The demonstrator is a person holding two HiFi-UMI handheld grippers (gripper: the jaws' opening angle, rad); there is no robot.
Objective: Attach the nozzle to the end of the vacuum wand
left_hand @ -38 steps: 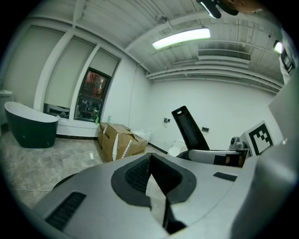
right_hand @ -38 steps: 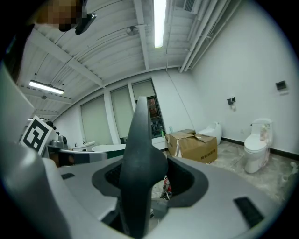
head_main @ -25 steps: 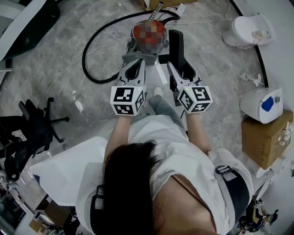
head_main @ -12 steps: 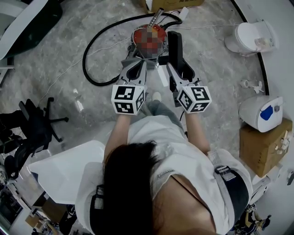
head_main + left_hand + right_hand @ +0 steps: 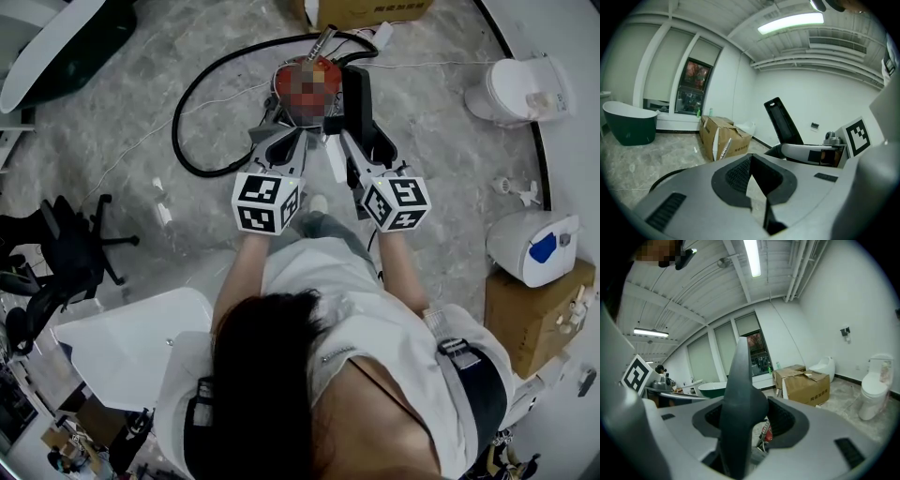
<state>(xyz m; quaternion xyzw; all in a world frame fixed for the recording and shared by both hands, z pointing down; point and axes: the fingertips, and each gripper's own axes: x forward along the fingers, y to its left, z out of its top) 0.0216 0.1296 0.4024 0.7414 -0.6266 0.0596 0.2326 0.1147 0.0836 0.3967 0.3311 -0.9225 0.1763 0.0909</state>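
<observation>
A black nozzle (image 5: 359, 92) stands up between the jaws of my right gripper (image 5: 343, 139), which is shut on it; in the right gripper view the nozzle (image 5: 739, 394) fills the gap between the jaws. My left gripper (image 5: 278, 131) is beside it, shut and holding nothing (image 5: 754, 178). Just beyond both grippers the red vacuum body (image 5: 323, 67) sits on the floor. Its black hose (image 5: 190, 105) loops left. The silver wand (image 5: 322, 41) lies past the vacuum and leans on a cardboard box (image 5: 723, 149).
A cardboard box (image 5: 370, 9) stands behind the vacuum. Right of it are a white toilet (image 5: 511, 67), a white appliance with a blue patch (image 5: 534, 246) and a brown box (image 5: 536, 302). An office chair (image 5: 67, 253) and a dark green tub (image 5: 56, 37) are at left.
Both grippers have moved a little forward, closer to the red vacuum. The right one still holds the nozzle and the left stays shut.
</observation>
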